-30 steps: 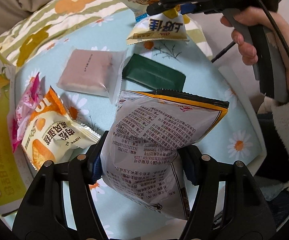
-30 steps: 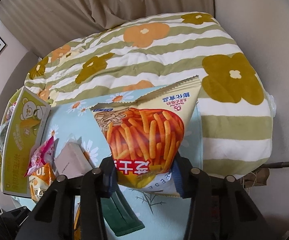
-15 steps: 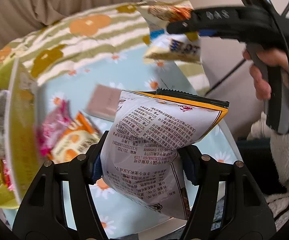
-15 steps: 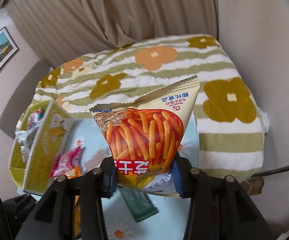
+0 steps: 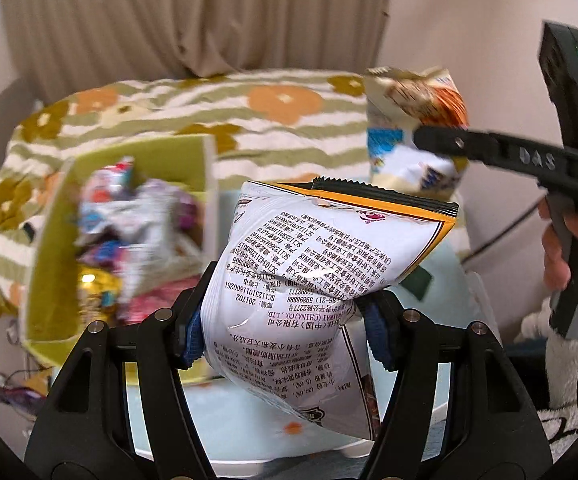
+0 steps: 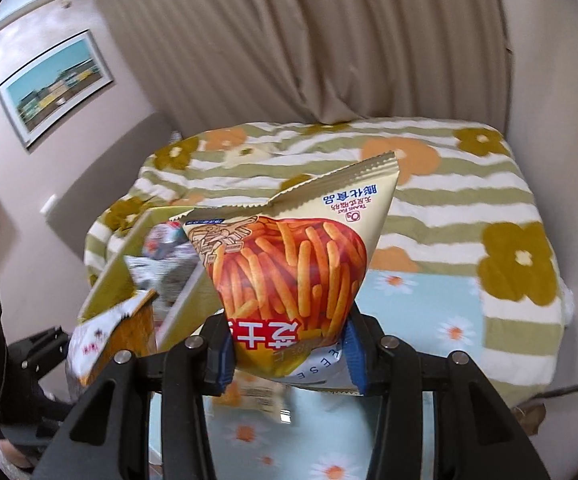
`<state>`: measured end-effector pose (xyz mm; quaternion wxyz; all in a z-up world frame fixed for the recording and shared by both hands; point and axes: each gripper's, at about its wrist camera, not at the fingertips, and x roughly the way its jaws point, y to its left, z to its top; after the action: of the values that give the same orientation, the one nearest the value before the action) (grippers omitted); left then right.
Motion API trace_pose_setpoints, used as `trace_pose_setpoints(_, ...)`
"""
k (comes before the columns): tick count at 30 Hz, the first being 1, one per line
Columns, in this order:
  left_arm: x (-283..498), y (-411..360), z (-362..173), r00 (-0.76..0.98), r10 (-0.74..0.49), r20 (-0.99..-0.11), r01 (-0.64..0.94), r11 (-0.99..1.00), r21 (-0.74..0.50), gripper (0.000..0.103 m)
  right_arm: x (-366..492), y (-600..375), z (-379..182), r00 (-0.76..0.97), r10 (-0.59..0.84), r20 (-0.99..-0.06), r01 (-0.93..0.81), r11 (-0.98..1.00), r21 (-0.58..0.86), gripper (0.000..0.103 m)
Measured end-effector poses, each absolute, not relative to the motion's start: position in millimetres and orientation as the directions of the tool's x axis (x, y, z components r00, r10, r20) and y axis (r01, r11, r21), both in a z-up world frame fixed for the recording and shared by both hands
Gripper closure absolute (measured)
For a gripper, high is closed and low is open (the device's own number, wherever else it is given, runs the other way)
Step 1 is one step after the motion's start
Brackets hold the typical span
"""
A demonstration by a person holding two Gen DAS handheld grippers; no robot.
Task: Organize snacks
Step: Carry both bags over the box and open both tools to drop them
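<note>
While both bags hang in the air, left gripper [image 5: 285,330] pinches the white chip bag [image 5: 329,276], raised just right of the yellow-green box [image 5: 49,264] of blurred snacks. Right gripper [image 6: 289,354] clamps the fries bag [image 6: 293,264] above the daisy cloth [image 6: 421,304], box [image 6: 109,280] off to its left.

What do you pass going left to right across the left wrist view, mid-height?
Yellow-green snack box → white chip bag shut in the left gripper → cheese-stick bag shut in the right gripper → right hand on its handle.
</note>
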<state>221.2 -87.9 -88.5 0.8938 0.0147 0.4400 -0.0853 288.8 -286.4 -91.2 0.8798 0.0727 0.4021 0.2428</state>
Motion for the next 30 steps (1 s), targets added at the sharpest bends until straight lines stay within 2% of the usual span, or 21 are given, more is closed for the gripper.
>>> trace_pose_setpoints(10,223.4,43.9,-73.7,0.611,-0.065,-0.789,0.071,0.997,-0.027,0.042,273.4,-174.6,-82.3,0.529,0.540,-0.655,-0.421,0.837,0.350,0.062)
trace_pose_setpoints(22,264.3,143.2,-100.0,0.545,-0.125,-0.829,0.103,0.991,-0.082,0.042,255.8,-86.9,-87.8,0.523,0.493,-0.695,-0.354,0.868,0.349,0.062)
trace_pose_setpoints(23,268.6,150.2,-102.5,0.543,-0.149,-0.827,0.111,0.988,-0.105,0.041,254.3,-82.8,-88.9,0.523,0.483,-0.702,-0.342,0.874,0.346,0.062)
trace_pose_setpoints(25,275.0,155.2,-106.3,0.537,-0.182,-0.824,0.134,0.982,-0.129,0.029,250.7,-75.9,-91.8,0.526,0.462,-0.714,-0.315,0.886,0.342,0.062)
trace_pose_setpoints(26,279.0,158.6,-108.6,0.533,-0.186,-0.826,0.146,0.981,-0.126,0.011,249.7,-72.6,-93.7,0.526,0.453,-0.720,-0.300,0.891,0.341,0.062)
trace_pose_setpoints(27,280.0,159.7,-109.0,0.535,-0.183,-0.825,0.152,0.981,-0.119,0.001,248.3,-70.0,-95.7,0.526,0.445,-0.725,-0.283,0.895,0.344,0.062)
trace_pose_setpoints(30,282.9,165.9,-110.3,0.535,-0.217,-0.817,0.191,0.973,-0.134,0.001,243.4,-63.2,-100.6,0.524,0.421,-0.741,-0.244,0.907,0.343,0.062)
